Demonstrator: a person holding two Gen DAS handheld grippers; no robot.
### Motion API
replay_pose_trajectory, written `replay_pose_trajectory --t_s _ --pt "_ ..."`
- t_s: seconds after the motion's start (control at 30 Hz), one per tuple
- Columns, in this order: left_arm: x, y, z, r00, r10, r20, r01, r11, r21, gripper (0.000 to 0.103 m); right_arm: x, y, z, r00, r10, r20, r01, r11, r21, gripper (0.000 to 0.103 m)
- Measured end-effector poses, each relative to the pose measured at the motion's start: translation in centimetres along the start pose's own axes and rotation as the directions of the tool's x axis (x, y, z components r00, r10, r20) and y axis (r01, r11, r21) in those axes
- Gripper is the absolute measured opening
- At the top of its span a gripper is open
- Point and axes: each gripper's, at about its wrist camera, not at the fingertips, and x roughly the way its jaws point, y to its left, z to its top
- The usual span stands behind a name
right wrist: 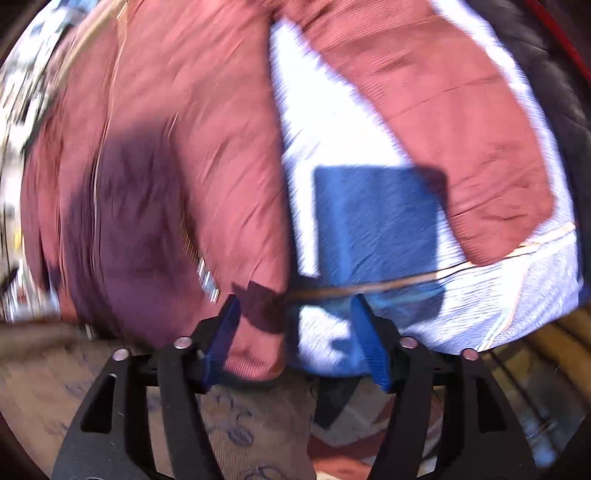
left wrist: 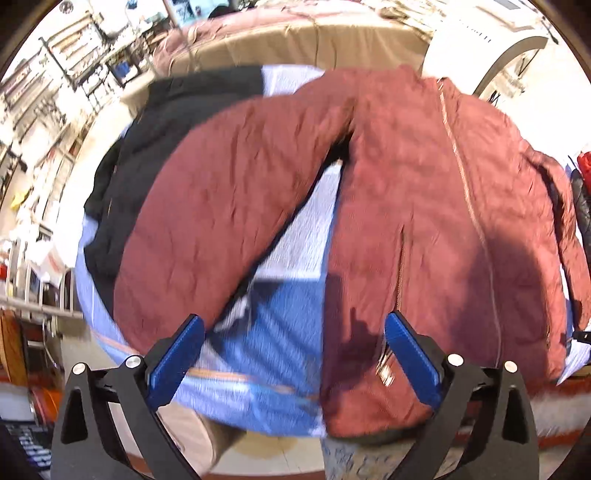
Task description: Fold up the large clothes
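Observation:
A maroon quilted jacket (left wrist: 424, 206) lies front up on a blue and white cloth (left wrist: 280, 332) over a table, zipper running down its middle. One sleeve (left wrist: 221, 206) spreads out to the left, the other (right wrist: 443, 122) to the right. My left gripper (left wrist: 293, 328) is open and empty above the near edge, between the left sleeve's cuff and the hem. My right gripper (right wrist: 293, 310) is open, its jaws on either side of the jacket's bottom corner (right wrist: 258, 332), not closed on it.
A black garment (left wrist: 155, 147) lies under the left sleeve at the table's left. A dark puffy garment (right wrist: 554, 74) lies at the right. A pink-covered bed (left wrist: 280, 33) stands behind. Patterned rug (right wrist: 229, 435) lies below the near edge.

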Motion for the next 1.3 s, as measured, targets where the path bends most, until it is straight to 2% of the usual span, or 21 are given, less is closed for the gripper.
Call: replay_pose_trajectory --t_s 0.07,0.17,0.27,0.33,0.37,0.43,0.53,0.67,0.73,0.8,0.87,0.9,0.93,1.0,1.13,1.23,1.27,1.3 --pt "0.3 -1.5 1.5 1.0 -0.013 0.019 0.013 1.0 0.012 0.096 -0.8 -2.3 0.7 0.997 -0.005 0.071 -0.004 0.992 0.127 0.067" --pt "0.9 -5.4 2.4 0.998 -0.066 0.023 0.065 0.997 0.035 0.096 -1.5 -7.1 1.3 0.989 -0.008 0.147 -0.046 0.932 0.359 0.067" --pt "2.2 -9.1 3.2 0.992 -0.126 0.001 0.125 0.988 0.095 0.096 -1.8 -11.8 0.2 0.98 -0.054 0.193 -0.067 0.819 0.569 0.067" --pt "3.1 -11.5 3.5 0.988 -0.15 -0.022 0.152 0.979 0.135 0.097 -1.9 -14.6 -0.4 0.976 -0.082 0.203 -0.072 0.754 0.652 0.067" --pt "3.6 -12.6 3.4 0.987 -0.158 -0.037 0.162 0.976 0.144 0.097 -1.5 -15.7 -0.9 0.975 -0.079 0.209 -0.089 0.721 0.687 0.067" --pt "4.6 -14.5 3.4 0.979 -0.188 -0.083 0.198 0.969 0.144 0.096 -0.5 -17.8 -1.8 0.971 -0.011 0.238 -0.168 0.677 0.716 0.067" --pt "5.4 -16.2 3.3 0.971 -0.208 -0.116 0.224 0.964 0.141 0.096 0.1 -19.4 -2.2 0.959 0.061 0.275 -0.25 0.637 0.73 0.067" --pt "6.4 -17.8 2.6 0.974 -0.156 -0.163 0.189 0.96 0.209 0.096 2.7 -19.8 -2.0 0.94 0.109 0.322 -0.326 0.558 0.763 0.067" --pt "6.3 -17.9 2.4 0.977 -0.143 -0.159 0.177 0.956 0.233 0.096 3.4 -19.6 -1.8 0.929 0.123 0.348 -0.359 0.527 0.771 0.067" --pt "6.2 -17.4 2.2 0.975 -0.157 -0.16 0.191 0.956 0.224 0.096 3.9 -20.2 -0.7 0.929 0.123 0.35 -0.359 0.534 0.765 0.067" --pt "6.2 -16.7 2.2 0.965 -0.199 -0.169 0.229 0.957 0.18 0.096 3.8 -20.2 0.0 0.933 0.116 0.341 -0.345 0.559 0.754 0.056" --pt "6.2 -16.4 2.2 0.962 -0.21 -0.174 0.237 0.959 0.155 0.096 3.5 -20.0 0.6 0.934 0.109 0.339 -0.338 0.578 0.743 0.044" --pt "6.4 -16.1 2.3 0.961 -0.211 -0.177 0.237 0.961 0.141 0.096 3.3 -19.2 1.3 0.935 0.098 0.34 -0.329 0.595 0.733 0.037" --pt "6.7 -15.7 2.2 0.962 -0.202 -0.184 0.226 0.967 0.119 0.096 2.2 -18.7 2.0 0.935 0.063 0.348 -0.303 0.652 0.695 0.031" --pt "6.5 -15.3 2.4 0.972 -0.158 -0.172 0.182 0.975 0.129 0.096 -1.1 -17.6 2.9 0.926 0.02 0.378 -0.279 0.709 0.648 0.023" --pt "6.2 -15.5 2.7 0.976 -0.139 -0.166 0.165 0.974 0.155 0.096 -6.2 -15.8 4.6 0.903 -0.042 0.428 -0.228 0.798 0.558 0.02" --pt "6.2 -15.5 2.8 0.977 -0.137 -0.163 0.163 0.973 0.161 0.096 -8.4 -14.8 5.4 0.885 -0.064 0.461 -0.2 0.841 0.502 0.019" --pt "6.0 -15.7 2.8 0.978 -0.134 -0.157 0.16 0.972 0.169 0.096 -10.1 -14.2 5.2 0.868 -0.077 0.491 -0.183 0.868 0.461 0.019"
